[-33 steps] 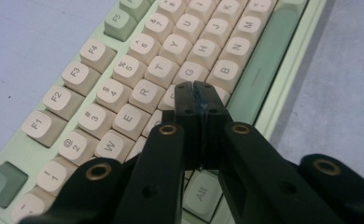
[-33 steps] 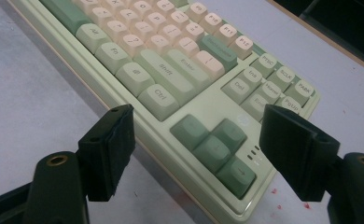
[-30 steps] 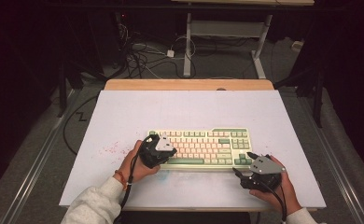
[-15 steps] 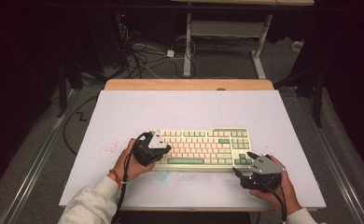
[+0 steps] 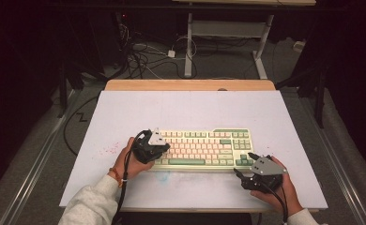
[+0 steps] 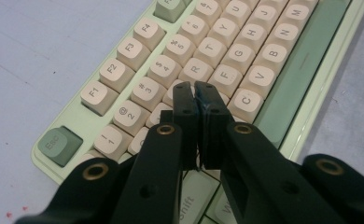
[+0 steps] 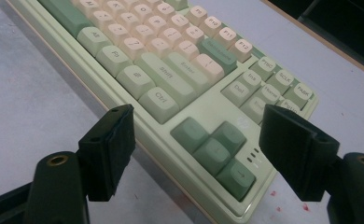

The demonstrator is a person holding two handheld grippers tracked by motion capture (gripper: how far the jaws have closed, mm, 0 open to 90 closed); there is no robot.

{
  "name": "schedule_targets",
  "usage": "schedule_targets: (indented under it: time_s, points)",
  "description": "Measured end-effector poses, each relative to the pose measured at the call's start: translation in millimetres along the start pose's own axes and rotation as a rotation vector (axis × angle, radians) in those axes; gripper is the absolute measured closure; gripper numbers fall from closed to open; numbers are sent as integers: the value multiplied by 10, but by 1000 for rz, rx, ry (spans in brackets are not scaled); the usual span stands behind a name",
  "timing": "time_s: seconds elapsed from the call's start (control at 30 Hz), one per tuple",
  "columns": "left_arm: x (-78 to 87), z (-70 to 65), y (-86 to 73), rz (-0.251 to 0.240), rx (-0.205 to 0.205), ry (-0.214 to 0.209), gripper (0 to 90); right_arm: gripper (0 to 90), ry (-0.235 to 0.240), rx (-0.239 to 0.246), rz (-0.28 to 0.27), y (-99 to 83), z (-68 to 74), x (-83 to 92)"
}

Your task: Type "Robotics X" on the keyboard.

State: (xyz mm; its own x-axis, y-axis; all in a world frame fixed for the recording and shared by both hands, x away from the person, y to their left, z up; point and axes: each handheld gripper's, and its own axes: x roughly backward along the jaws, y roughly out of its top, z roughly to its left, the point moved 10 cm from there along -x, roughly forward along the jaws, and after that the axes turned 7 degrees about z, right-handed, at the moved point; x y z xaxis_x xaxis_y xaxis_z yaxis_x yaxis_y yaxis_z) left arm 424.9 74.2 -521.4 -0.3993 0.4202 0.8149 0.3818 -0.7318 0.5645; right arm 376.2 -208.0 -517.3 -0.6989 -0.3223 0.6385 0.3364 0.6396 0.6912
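keyboard (image 5: 204,147): pale green case, cream keys, darker green Esc, spacebar and arrow keys | left tool (image 6: 196,95): black, brass rivets | right tool (image 7: 196,149): black | bench (image 5: 190,108): pale lavender, red specks, wooden far edge

Left claw (image 6: 195,91) pinched closed; right claw (image 7: 196,140) spread wide.
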Motion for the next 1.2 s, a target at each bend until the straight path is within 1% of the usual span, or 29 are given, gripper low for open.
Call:
schedule_targets:
  time_s: [0.37,0.73,1.0,1.03,1.2]
  points:
    - [-60,42,14,13,13,-2,853,273,3,3,4,-3,10,-12]
    - [-77,3,14,22,2,-15,848,274,6,5,8,-10,15,-17]
    - [-80,-4,12,26,-1,-14,848,276,9,9,8,-8,23,-22]
    - [-78,-4,9,30,-7,-13,848,276,9,9,7,-7,26,-21]
    - [-65,3,9,26,-4,-10,850,276,11,9,7,-5,29,-22]
